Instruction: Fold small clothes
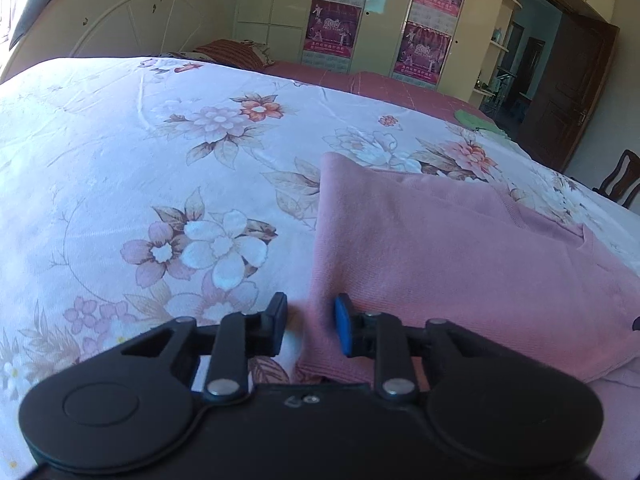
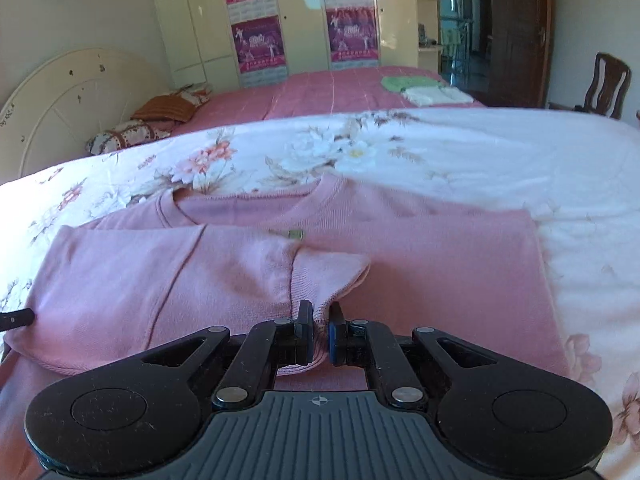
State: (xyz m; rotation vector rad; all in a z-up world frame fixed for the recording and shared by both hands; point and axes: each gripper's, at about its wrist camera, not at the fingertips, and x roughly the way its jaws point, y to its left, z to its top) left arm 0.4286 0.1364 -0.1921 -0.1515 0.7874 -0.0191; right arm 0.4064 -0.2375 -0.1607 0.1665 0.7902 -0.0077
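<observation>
A pink knit sweater (image 1: pixel 440 260) lies flat on the floral bedspread (image 1: pixel 160 140), neckline away from me (image 2: pixel 248 204). One sleeve (image 2: pixel 332 272) is folded in across the body. My right gripper (image 2: pixel 320 330) is shut on that sleeve's ribbed cuff, which bunches between the pads just above the sweater's front. My left gripper (image 1: pixel 310 322) sits at the garment's left side edge. The folded edge runs between its fingers and touches the blue right pad (image 1: pixel 342 326), while a strip of sheet shows beside the left finger. A dark finger tip (image 2: pixel 16 318) pokes in at the sweater's left edge.
A cream headboard (image 2: pixel 60 100) and pillows (image 2: pixel 160 116) stand at the left. Beyond the floral spread lies a pink quilt (image 2: pixel 320 88) with folded green and white clothes (image 2: pixel 420 90). A wardrobe with posters, an open door and a wooden chair (image 2: pixel 604 88) stand at the back.
</observation>
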